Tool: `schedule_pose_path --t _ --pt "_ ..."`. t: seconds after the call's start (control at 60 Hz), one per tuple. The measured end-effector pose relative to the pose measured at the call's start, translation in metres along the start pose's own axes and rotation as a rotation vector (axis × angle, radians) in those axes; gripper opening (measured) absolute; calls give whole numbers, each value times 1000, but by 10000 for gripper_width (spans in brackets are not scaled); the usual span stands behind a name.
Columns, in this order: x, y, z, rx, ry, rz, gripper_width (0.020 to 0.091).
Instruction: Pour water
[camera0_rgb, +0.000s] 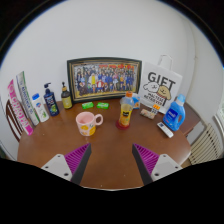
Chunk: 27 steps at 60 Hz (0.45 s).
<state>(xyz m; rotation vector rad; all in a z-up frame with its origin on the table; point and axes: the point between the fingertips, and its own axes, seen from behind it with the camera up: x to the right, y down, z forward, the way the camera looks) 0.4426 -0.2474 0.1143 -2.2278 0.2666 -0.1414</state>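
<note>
Level above table, gripper agape.

Only one legible text: "GIFT" in large dark capitals on the white paper gift bag, standing at the back right of the brown wooden table against the wall. Smaller print sits under that word, beside a yellow cartoon figure — too small to read. Labels on the bottles along the table's back left edge, on the blue bottle at its right edge, and any caption on the dark-framed group photograph — unreadable.
</note>
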Motion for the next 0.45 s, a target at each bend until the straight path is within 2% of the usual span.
schedule_pose_path --t 0.217,0.45 --pt "-13 20 -79 30 10 -21 850" --pt "-17 30 -102 34 4 24 850"
